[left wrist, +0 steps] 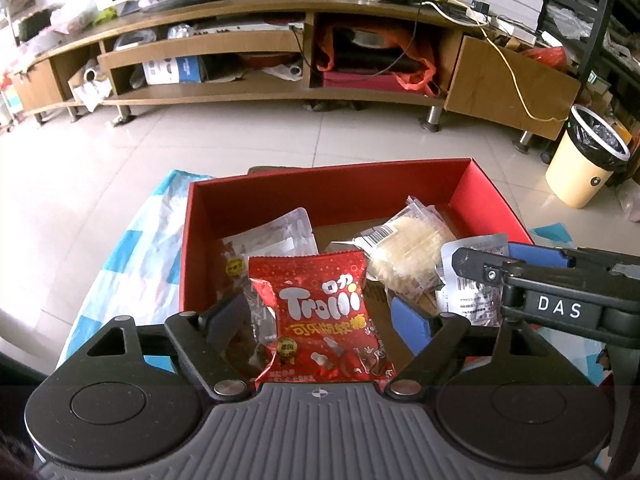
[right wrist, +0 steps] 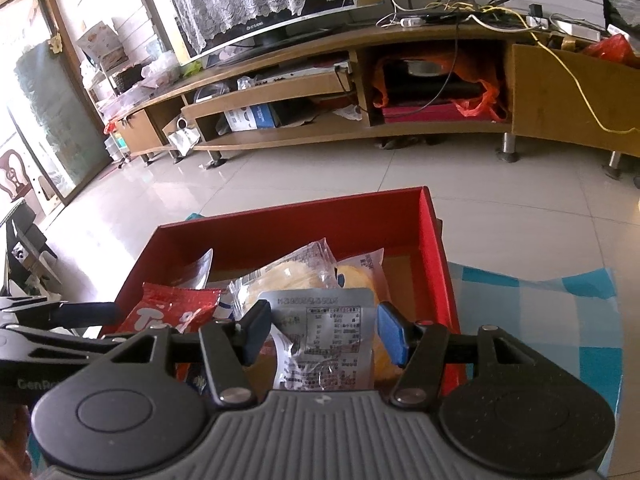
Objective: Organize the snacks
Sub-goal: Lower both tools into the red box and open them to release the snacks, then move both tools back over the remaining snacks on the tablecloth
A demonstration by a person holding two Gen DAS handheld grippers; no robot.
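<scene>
A red box (left wrist: 384,184) holds several snack packets. My left gripper (left wrist: 320,320) is open at the box's near edge, its fingers on either side of a red Trolli candy bag (left wrist: 320,320) that lies in the box. My right gripper (right wrist: 324,332) is open beside it to the right, its fingers on either side of a silver packet (right wrist: 324,340); whether the pads touch it I cannot tell. A clear pack of pale pastry (left wrist: 404,252) and a clear packet (left wrist: 276,232) lie further in. The right gripper (left wrist: 492,256) shows in the left wrist view.
The box (right wrist: 296,220) sits on a blue-and-white checked cloth (right wrist: 536,304) at a table's far edge. Beyond is tiled floor (left wrist: 280,136), a long wooden TV stand (left wrist: 280,92) and a cream waste bin (left wrist: 584,160) at the right.
</scene>
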